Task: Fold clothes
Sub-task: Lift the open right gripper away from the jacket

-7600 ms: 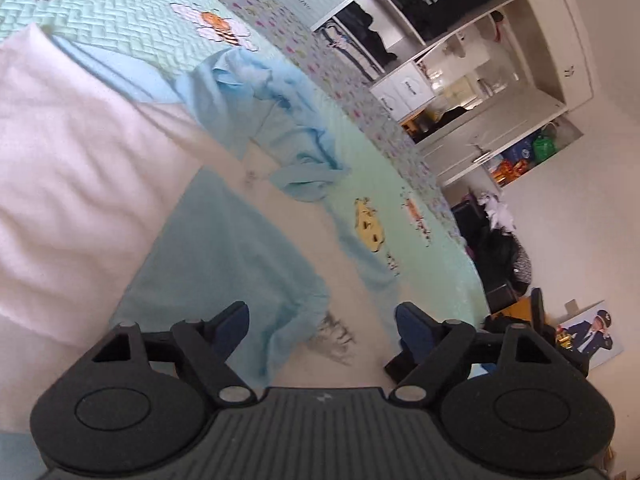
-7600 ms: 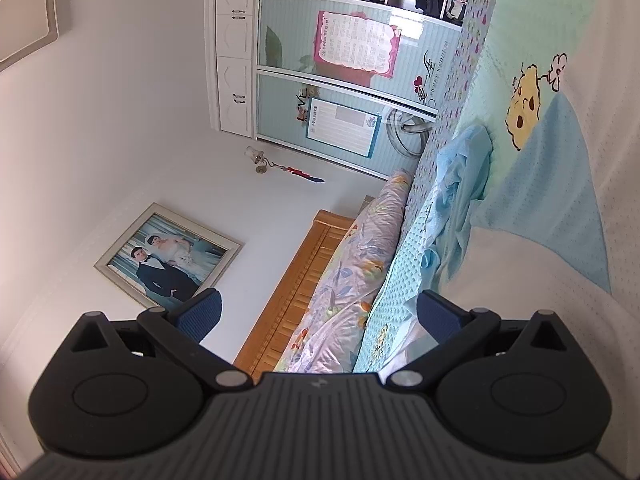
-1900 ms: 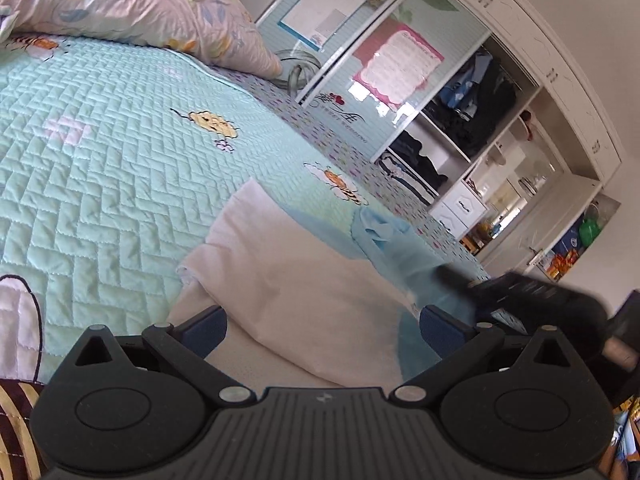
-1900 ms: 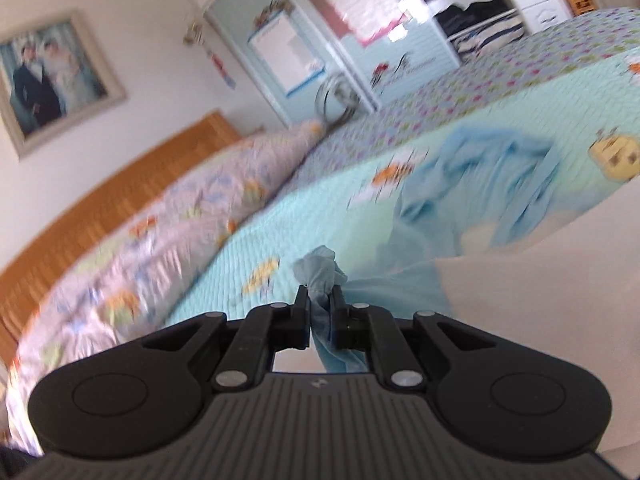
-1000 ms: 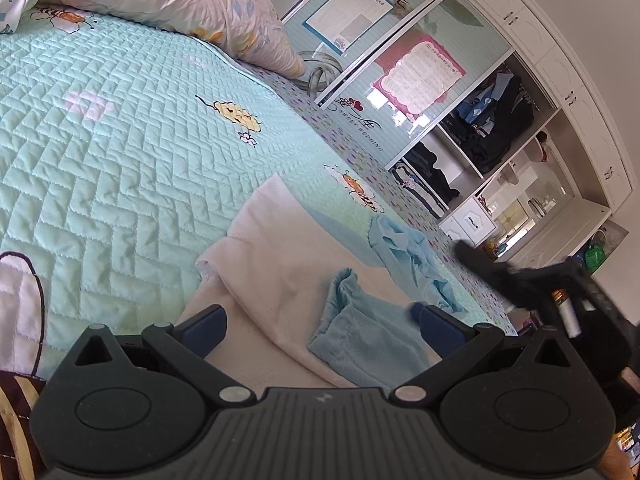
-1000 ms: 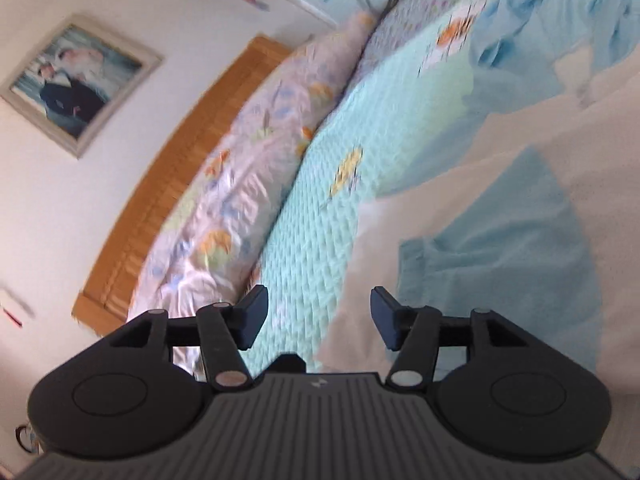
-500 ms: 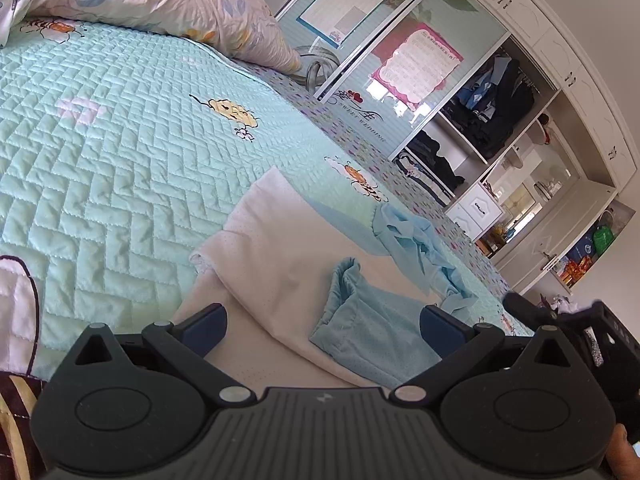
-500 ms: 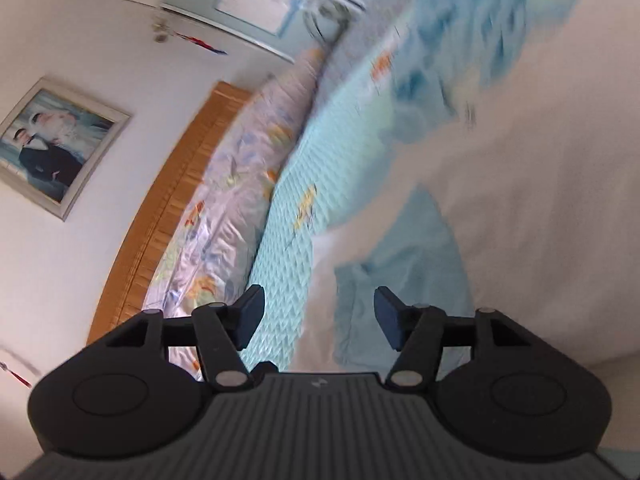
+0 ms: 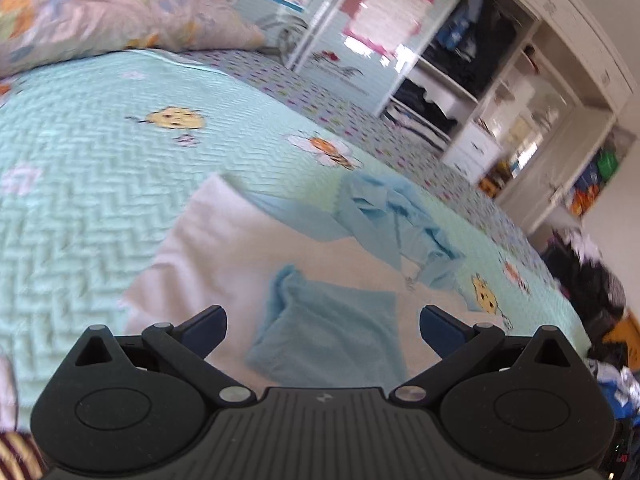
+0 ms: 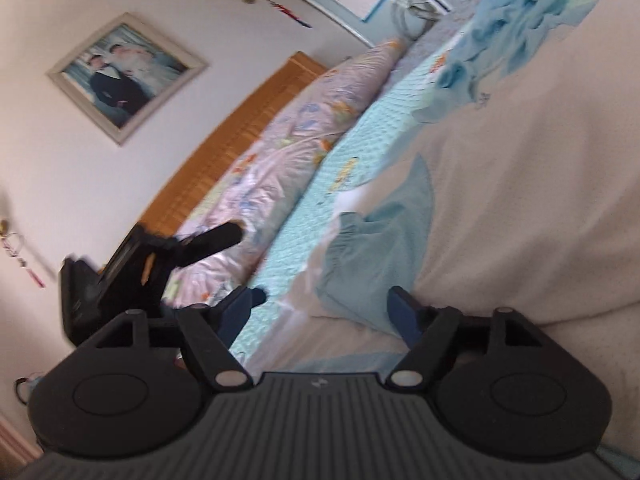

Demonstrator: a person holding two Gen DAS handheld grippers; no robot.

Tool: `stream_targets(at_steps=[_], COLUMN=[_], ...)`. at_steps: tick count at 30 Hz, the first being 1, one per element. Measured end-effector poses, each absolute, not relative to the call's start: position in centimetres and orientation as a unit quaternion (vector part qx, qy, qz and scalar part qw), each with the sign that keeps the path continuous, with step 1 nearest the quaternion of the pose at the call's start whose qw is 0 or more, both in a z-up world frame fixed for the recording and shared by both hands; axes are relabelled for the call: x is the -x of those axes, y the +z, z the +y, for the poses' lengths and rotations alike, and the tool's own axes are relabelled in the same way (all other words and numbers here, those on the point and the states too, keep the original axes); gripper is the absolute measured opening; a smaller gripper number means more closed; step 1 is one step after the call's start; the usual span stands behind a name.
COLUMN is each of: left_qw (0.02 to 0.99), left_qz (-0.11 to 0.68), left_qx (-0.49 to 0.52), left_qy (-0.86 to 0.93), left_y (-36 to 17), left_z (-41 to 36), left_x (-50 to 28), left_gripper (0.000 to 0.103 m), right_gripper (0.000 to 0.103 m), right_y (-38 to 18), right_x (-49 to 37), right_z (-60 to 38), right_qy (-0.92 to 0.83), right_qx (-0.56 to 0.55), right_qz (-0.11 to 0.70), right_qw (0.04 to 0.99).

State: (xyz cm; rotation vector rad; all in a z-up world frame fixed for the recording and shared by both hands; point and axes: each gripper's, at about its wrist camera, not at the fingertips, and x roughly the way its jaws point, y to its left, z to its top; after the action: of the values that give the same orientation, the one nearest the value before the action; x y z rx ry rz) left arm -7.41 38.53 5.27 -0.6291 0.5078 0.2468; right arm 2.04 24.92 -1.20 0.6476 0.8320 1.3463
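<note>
Now my right gripper (image 10: 322,312), jaws just widening and empty, is hovering at the folded blue garment (image 10: 378,248) lower centre (left gripper (image 9: 322,326) spread, empty), readying another fold.

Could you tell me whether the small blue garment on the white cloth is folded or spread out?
Folded: the small blue garment lies as a compact doubled rectangle on the white cloth.

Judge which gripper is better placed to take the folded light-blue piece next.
Probably the right gripper: its open jaws, just widened with nothing gripped, frame the folded light-blue piece closely. The left gripper, also open, looks farther back.
</note>
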Motion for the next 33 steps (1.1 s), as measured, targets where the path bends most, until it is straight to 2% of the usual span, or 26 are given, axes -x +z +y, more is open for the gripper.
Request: stream_targets(at_steps=[4,7,10,11,12,16,21,23,25,26,27,31,33], left_qw=[0.876,0.853,0.85,0.857,0.867,0.873,0.881,0.873,0.869,0.875,0.88,0.892,0.899], left_qz=[0.3,0.356,0.392,0.385,0.37,0.344,0.313,0.353,0.385,0.384,0.382,0.363,0.351], left_qx=[0.375,0.379,0.349,0.337,0.322,0.311,0.355,0.337,0.31,0.292,0.274,0.25,0.254], left_qy=[-0.033,-0.038,0.036,0.06,0.082,0.15,0.025,0.01,0.021,0.043,0.066,0.098,0.068], left_y=[5.1,3.3,1.3,1.2,1.6,3.3,4.7,3.3,1.9,1.6,1.2,2.8,3.7], left_z=[39.2,39.9,41.4,42.0,42.8,44.2,41.8,40.3,39.5,39.8,40.0,40.2,39.8], left_x=[2.1,-1.7,-4.1,-4.3,-4.1,-2.9,-2.9,-4.4,-5.4,-5.3,-5.2,-4.1,-3.7], left_gripper=[0.102,0.102,0.097,0.09,0.09,0.096,0.102,0.102,0.096,0.087,0.084,0.089,0.097], right_gripper=[0.08,0.082,0.085,0.085,0.085,0.085,0.086,0.086,0.086,0.086,0.086,0.086,0.086], right_y=[-2.4,-2.4,-2.2,-2.3,-2.4,-2.3,-2.4,-2.4,-2.5,-2.5,-2.6,-2.6,-2.6], right_x=[-3.8,-3.9,-3.8,-3.8,-3.7,-3.6,-3.5,-3.5,-3.6,-3.6,-3.6,-3.5,-3.6], right_z=[23.8,23.8,23.7,23.7,23.6,23.6,23.4,23.4,23.4,23.3,23.3,23.3,23.2], right_qy=[0.609,0.616,0.625,0.626,0.627,0.627,0.628,0.628,0.628,0.628,0.628,0.628,0.628], right_qx=[-0.366,-0.374,-0.369,-0.371,-0.373,-0.37,-0.375,-0.376,-0.379,-0.38,-0.38,-0.378,-0.38], right_qz=[0.368,0.368,0.368,0.368,0.368,0.369,0.369,0.369,0.369,0.369,0.369,0.369,0.369], right_qw=[0.599,0.588,0.582,0.579,0.577,0.578,0.573,0.573,0.571,0.57,0.57,0.571,0.57])
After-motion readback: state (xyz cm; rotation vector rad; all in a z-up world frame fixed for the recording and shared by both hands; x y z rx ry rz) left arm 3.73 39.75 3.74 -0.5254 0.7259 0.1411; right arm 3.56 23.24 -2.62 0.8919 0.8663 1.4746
